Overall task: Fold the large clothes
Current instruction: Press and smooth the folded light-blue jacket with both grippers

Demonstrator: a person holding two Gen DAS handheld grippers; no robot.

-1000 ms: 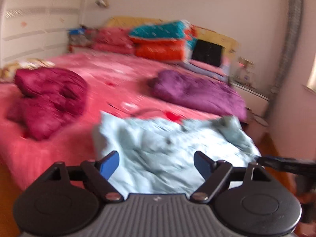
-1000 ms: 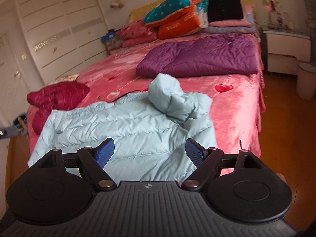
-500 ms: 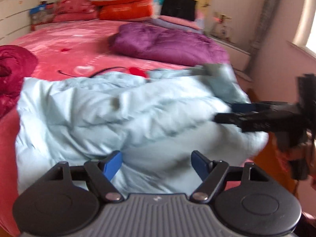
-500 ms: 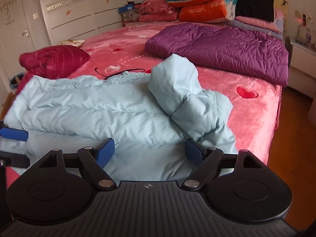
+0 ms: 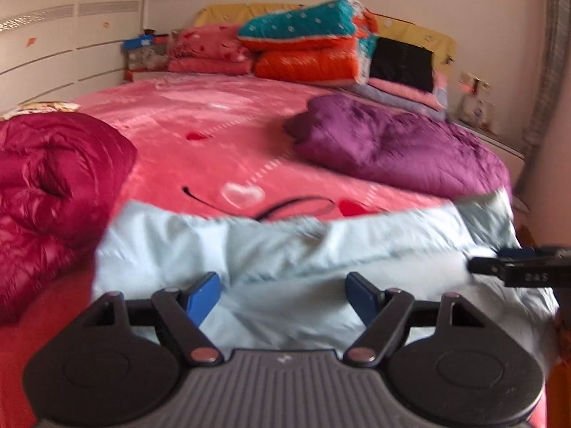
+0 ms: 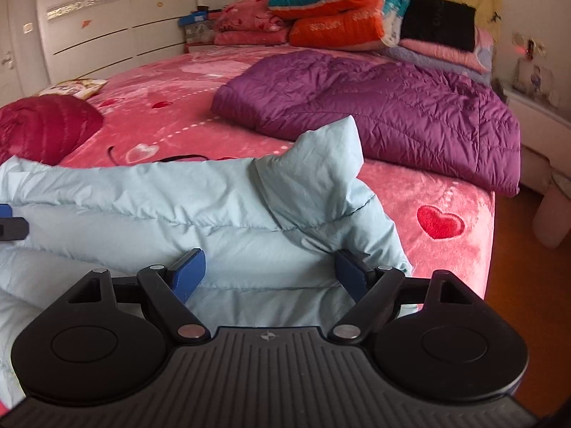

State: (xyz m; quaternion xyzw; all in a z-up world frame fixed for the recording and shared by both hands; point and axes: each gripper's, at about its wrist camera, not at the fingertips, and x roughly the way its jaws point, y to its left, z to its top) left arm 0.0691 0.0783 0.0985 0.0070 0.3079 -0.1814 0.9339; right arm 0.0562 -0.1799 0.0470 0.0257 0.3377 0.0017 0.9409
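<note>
A light blue down jacket [image 5: 285,246] lies spread across the near edge of the pink bed [image 5: 214,135]. In the right wrist view the jacket [image 6: 160,207] has a bunched part [image 6: 314,174] sticking up at its right end. My left gripper [image 5: 282,289] is open just over the jacket's near edge, with the fabric below and between its fingers. My right gripper [image 6: 269,271] is open too, low over the jacket's right end, its right finger [image 6: 348,271] against the fabric. Each gripper shows in the other's view: the right gripper [image 5: 499,264], the left gripper [image 6: 9,221].
A purple down jacket [image 6: 374,107] lies on the bed's far right and a dark red one [image 5: 46,185] on its left. Pillows and folded bedding [image 5: 310,46] are piled at the headboard. Right of the bed are a nightstand [image 6: 535,121], a pale bin [image 6: 551,214] and wooden floor.
Both grippers came forward and down to the light blue jacket, which now lies under their fingers. Both stayed open and the jacket kept its place.
</note>
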